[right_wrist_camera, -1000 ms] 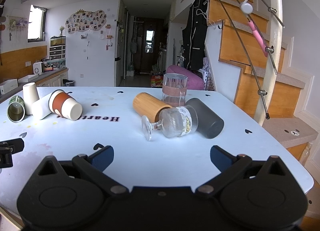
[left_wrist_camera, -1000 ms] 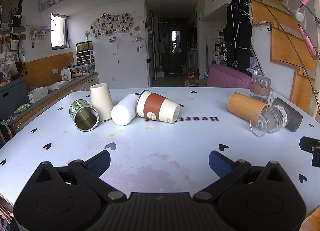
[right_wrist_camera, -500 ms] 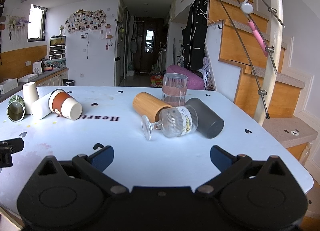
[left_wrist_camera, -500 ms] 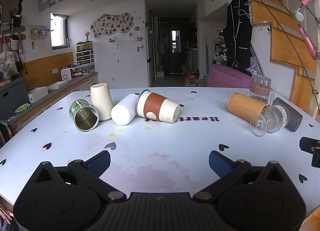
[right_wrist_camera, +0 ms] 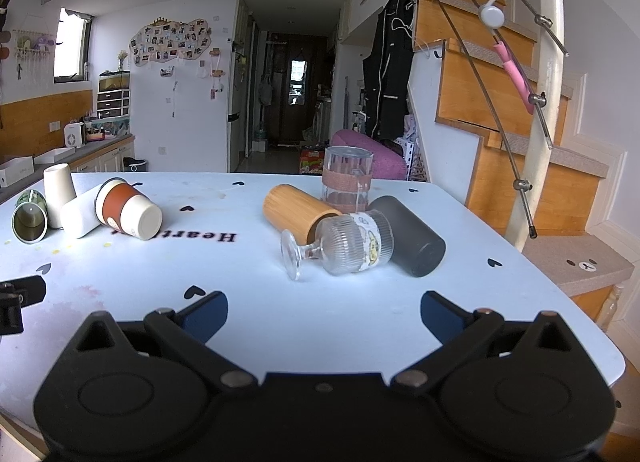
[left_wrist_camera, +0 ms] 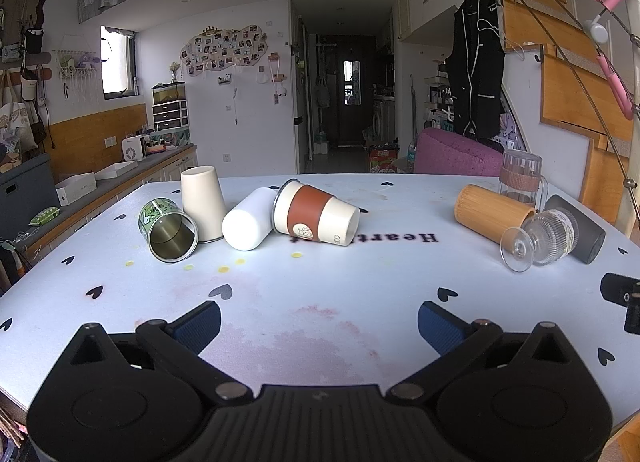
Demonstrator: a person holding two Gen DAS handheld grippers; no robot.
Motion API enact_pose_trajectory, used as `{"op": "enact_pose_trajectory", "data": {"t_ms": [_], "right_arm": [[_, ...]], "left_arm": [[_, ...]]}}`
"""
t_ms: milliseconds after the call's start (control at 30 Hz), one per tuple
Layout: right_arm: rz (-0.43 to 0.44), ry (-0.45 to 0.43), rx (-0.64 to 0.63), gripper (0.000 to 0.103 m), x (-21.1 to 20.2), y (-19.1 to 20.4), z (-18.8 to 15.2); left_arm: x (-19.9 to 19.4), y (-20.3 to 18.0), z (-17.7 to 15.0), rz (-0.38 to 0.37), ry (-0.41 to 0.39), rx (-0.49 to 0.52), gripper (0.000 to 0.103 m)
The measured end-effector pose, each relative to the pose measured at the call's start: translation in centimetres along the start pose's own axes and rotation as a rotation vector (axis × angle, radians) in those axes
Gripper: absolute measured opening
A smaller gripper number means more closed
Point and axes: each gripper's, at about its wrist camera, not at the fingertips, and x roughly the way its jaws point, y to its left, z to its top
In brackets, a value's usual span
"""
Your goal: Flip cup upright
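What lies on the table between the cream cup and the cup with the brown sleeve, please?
A white cup lies on its side between the cream cup and the brown-sleeved cup, seen best in the left wrist view.

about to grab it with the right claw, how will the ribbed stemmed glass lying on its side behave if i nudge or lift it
The stemmed glass looks like clear, thin glass, so probably fragile and slippery under a hard pinch. Lying on its round bowl, it may roll, likely in an arc because the foot is wider. It seems to touch the bamboo cup and the dark tumbler, so a nudge could shift those too.
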Motion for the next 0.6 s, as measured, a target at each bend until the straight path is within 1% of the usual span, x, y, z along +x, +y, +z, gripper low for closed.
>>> {"op": "enact_pose_trajectory", "data": {"t_ms": [167, 267, 333, 467, 533, 600], "right_arm": [[0.007, -0.002, 0.010, 0.103, 0.0, -0.7, 0.1], [0.019, 0.000, 0.036, 0.103, 0.4, -1.3, 0.6], [0.019, -0.002, 0.075, 0.103, 1.0, -2.3, 1.1], [-0.007, -0.009, 0.168, 0.103, 2.9, -4.7, 2.7], [0.001, -0.005, 0.219, 0.103, 4.3, -5.5, 3.3], [0.004, 0.014, 0.250, 0.100, 5.9, -6.0, 3.9]], "left_arm": [[-0.1, -0.1, 0.0, -0.002, -0.001, 0.000, 0.103], [0.0, -0.2, 0.0, -0.006, -0.003, 0.003, 0.103], [0.0, -0.3, 0.0, -0.009, -0.002, 0.003, 0.103], [0.0, -0.3, 0.0, -0.011, 0.000, 0.002, 0.103], [0.1, -0.3, 0.0, -0.010, -0.001, 0.003, 0.103], [0.1, -0.3, -0.1, -0.014, -0.001, 0.002, 0.103]]}}
